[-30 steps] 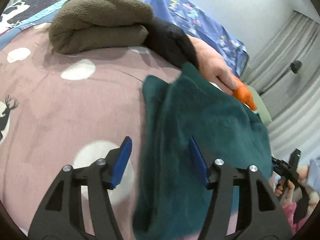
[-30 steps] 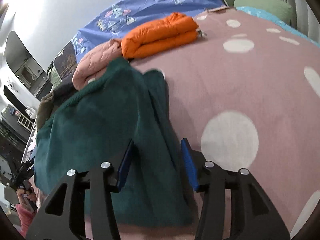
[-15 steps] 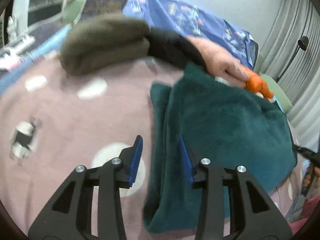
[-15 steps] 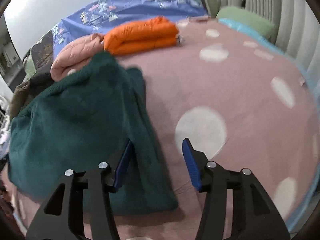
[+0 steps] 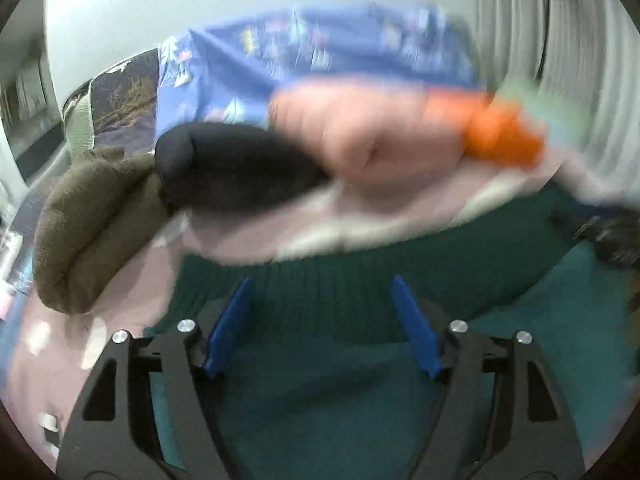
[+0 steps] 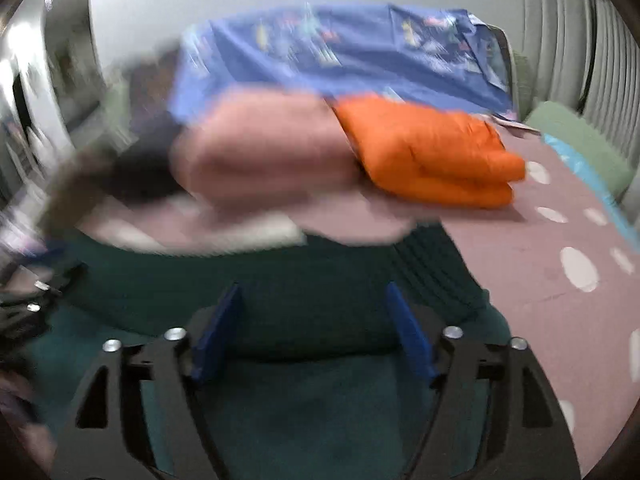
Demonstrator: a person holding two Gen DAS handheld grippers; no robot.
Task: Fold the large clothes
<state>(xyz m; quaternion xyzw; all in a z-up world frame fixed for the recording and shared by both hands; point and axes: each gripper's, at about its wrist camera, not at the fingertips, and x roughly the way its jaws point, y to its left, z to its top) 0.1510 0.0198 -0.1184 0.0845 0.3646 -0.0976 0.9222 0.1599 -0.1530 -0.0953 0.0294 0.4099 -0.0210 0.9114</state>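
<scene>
Bed (image 6: pixel 560 248): mauve cover with white spots, blurred in both views. Teal garment (image 5: pixel 320 380): lies on the near part of the bed, filling the lower half of each view, its ribbed far edge just beyond the fingertips. Row of folded items along the far side, left to right: brown bundle (image 5: pixel 88 224), black bundle (image 5: pixel 232 168), pink bundle (image 6: pixel 264 152), orange jacket (image 6: pixel 432 152); blue patterned sheet (image 6: pixel 340 52) behind them against the wall. Left gripper (image 5: pixel 322 320): low over the garment's left part, pointing toward the far side, jaws wide apart, nothing between the blue pads (image 5: pixel 228 324). Right gripper (image 6: pixel 312 328): low over the garment's right part, likewise pointing far, jaws wide apart and holding nothing; spotted cover bare to its right. Change from half a second ago: both grippers then stood at the garment's side edges, left jaws much narrower, with the garment running away lengthwise; now both sit over the cloth facing the folded row, left jaws spread wider, the garment's ribbed edge lying crosswise ahead. Heavy motion blur in both views.
</scene>
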